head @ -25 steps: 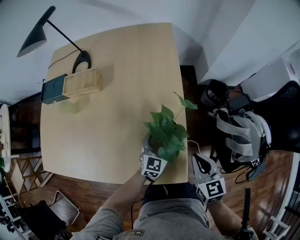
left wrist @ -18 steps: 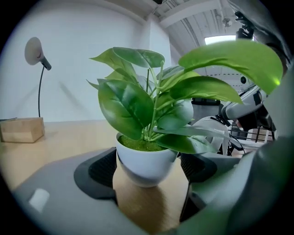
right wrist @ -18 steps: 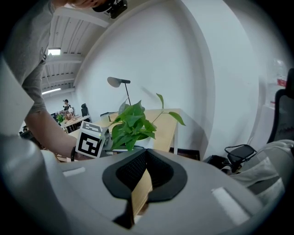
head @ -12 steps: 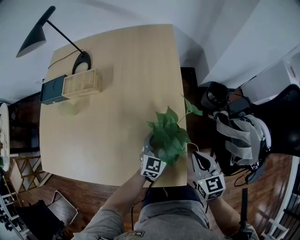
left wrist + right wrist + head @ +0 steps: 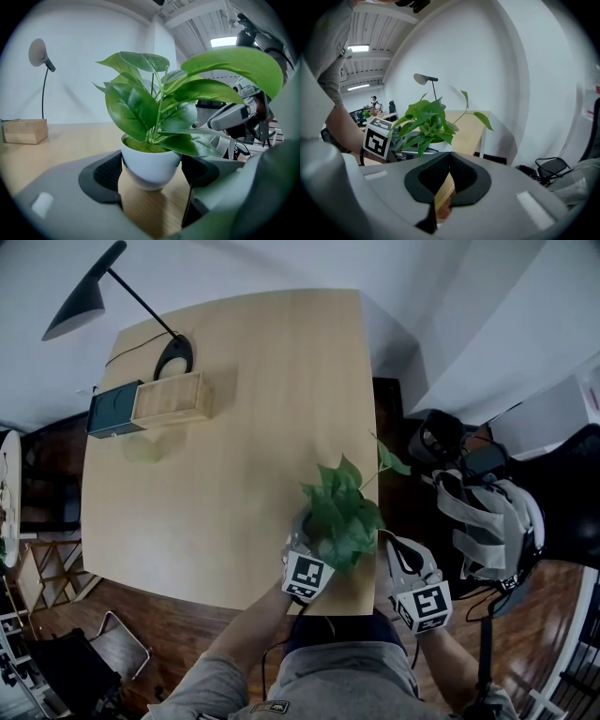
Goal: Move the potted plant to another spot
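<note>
The potted plant [image 5: 339,517], green leaves in a small white pot [image 5: 151,165], stands near the wooden table's [image 5: 234,381] near right corner. My left gripper [image 5: 305,545] is around the pot. Its jaws are closing, and both black pads [image 5: 108,173] touch the pot's sides in the left gripper view. The pot's base rests on the tabletop. My right gripper [image 5: 401,554] hangs just off the table's right edge, beside the plant. It is shut and holds nothing [image 5: 449,161]. From the right gripper view I see the plant [image 5: 424,124] and the left gripper's marker cube [image 5: 377,137].
A black desk lamp [image 5: 89,301], a wooden box [image 5: 171,399] and a dark box [image 5: 112,409] sit at the table's far left. A backpack [image 5: 487,521] and cables lie on the floor to the right. A chair [image 5: 112,643] stands at the lower left.
The right gripper has edged forward beside the table's near right corner. The left gripper and the pot have stayed where they were.
</note>
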A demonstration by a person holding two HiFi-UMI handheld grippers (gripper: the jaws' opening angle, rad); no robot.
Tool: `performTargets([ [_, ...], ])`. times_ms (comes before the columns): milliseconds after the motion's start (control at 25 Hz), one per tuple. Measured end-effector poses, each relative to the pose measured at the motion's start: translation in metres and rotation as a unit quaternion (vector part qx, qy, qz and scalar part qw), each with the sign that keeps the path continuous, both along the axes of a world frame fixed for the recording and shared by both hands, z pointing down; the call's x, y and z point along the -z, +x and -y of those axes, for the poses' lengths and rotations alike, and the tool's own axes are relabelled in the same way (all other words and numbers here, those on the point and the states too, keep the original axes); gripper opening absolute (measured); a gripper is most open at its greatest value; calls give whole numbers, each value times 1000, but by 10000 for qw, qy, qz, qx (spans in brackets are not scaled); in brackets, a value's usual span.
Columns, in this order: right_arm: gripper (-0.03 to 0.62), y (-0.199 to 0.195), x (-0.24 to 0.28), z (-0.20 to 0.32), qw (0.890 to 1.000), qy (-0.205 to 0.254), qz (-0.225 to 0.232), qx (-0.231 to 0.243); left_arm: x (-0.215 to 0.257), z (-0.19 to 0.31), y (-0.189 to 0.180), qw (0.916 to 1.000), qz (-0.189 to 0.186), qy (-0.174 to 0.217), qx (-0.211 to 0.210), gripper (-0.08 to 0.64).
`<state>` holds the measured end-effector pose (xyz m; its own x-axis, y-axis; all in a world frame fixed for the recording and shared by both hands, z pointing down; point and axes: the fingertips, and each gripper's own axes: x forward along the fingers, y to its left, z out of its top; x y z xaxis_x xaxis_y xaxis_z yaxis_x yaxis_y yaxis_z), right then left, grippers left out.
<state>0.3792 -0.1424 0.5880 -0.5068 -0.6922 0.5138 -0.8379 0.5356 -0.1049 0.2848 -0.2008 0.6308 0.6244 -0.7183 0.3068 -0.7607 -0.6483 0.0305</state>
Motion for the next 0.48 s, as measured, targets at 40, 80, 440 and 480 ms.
performTargets([
  [40,6,0,-1,0,10000,-7,1,18,0,-1,0,10000,-9,8,8,394],
  [80,6,0,-2,0,10000,-17,1,34,0,-2,-1,10000,-21,15,19,393],
  [440,6,-1,-8,2,9999,-50,-13,149,7,-3,-8,9996,-121,120,208,387],
  [480,6,-1,-9,2,9998,-58,-16,164,7,-3,-9,9996,-117,112,223,387],
])
